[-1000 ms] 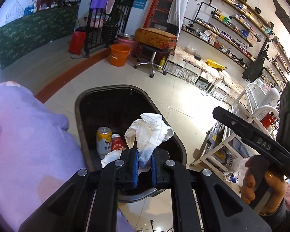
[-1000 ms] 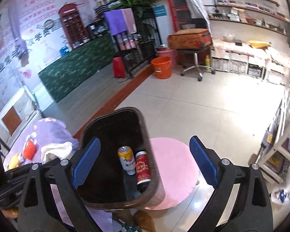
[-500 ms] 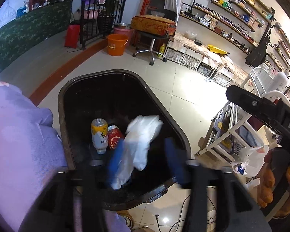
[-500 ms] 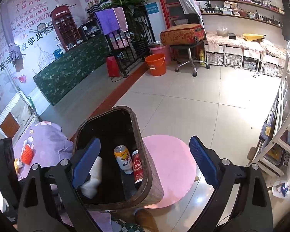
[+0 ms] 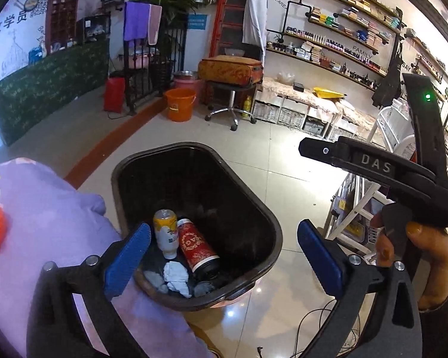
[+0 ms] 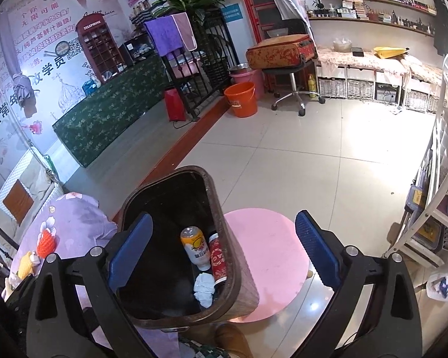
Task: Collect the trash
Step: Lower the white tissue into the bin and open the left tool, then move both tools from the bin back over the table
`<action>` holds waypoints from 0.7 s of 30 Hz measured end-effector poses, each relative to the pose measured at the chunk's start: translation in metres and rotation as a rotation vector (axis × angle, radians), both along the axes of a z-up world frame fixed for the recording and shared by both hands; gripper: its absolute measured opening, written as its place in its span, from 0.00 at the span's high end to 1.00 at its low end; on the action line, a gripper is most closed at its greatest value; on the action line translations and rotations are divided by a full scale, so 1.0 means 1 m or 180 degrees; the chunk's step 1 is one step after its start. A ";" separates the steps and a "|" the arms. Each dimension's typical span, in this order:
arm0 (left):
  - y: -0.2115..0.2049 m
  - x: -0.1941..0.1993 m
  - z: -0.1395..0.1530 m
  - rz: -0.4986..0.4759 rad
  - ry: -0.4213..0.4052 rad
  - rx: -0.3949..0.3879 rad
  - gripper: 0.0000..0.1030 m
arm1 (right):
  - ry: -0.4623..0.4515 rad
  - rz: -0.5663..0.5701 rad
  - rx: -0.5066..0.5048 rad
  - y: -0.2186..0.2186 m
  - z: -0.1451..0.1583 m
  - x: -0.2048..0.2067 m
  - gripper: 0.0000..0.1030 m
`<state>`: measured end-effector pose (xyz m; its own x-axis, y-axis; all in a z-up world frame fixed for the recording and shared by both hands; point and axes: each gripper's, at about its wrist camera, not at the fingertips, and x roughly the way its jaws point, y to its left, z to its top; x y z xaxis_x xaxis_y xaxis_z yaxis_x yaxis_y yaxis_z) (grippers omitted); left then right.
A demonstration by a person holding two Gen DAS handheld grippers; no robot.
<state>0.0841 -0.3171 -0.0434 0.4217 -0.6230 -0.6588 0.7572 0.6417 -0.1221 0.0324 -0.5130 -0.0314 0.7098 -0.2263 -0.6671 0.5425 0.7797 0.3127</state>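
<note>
Crumpled tissue dropped into a dark trash bin.

The left tool (image 5: 224,249), its jaws just opened wide and empty, hovers over the bin (image 5: 254,208). The white tissue (image 5: 176,274) lies at the bin's bottom beside a yellow can (image 5: 165,229) and a red can (image 5: 197,247). The right tool (image 6: 221,249) is also released, holding nothing.

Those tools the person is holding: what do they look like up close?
Each tool is a black plastic frame with silver bolts and two fingers faced with ribbed blue pads. That holds for the left tool and the right tool. Seen from the left camera, the right tool has a pistol-style handle marked "DAS" and an upright black part with a small green light. A dark sleeve shows at the right hand.
</note>
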 end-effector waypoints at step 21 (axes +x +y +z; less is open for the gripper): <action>0.113 -0.007 0.011 0.0901 -0.0315 0.0091 0.06 | -0.0019 0.0905 -0.0075 0.090 0.006 0.050 0.08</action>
